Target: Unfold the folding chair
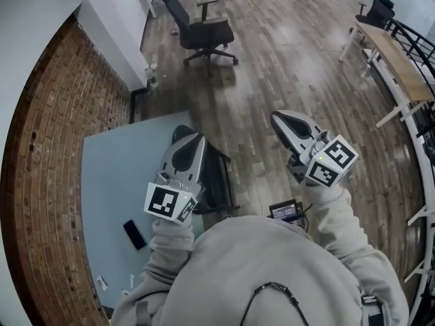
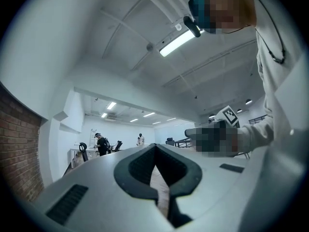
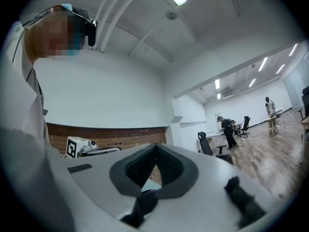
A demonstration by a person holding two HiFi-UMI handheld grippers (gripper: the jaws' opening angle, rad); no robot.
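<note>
Below, black folding chair (image 1: 219,175) on smooth blue-grey mat (image 1: 115,175) — L gripper (image 2: 154,148), R gripper (image 3: 155,147), fingers pressed together.

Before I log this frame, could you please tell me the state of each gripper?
Left gripper: grey jaws shut, holding nothing.
Right gripper: grey jaws shut, holding nothing.

1. A black office chair (image 1: 204,31) stands far off on the wood floor (image 1: 285,73).
2. A dark phone (image 1: 134,234) lies on the pale blue mat (image 1: 109,175) next to the brick wall (image 1: 41,182).
3. A wooden-topped table (image 1: 401,70) runs beside the black railing (image 1: 416,45).
</note>
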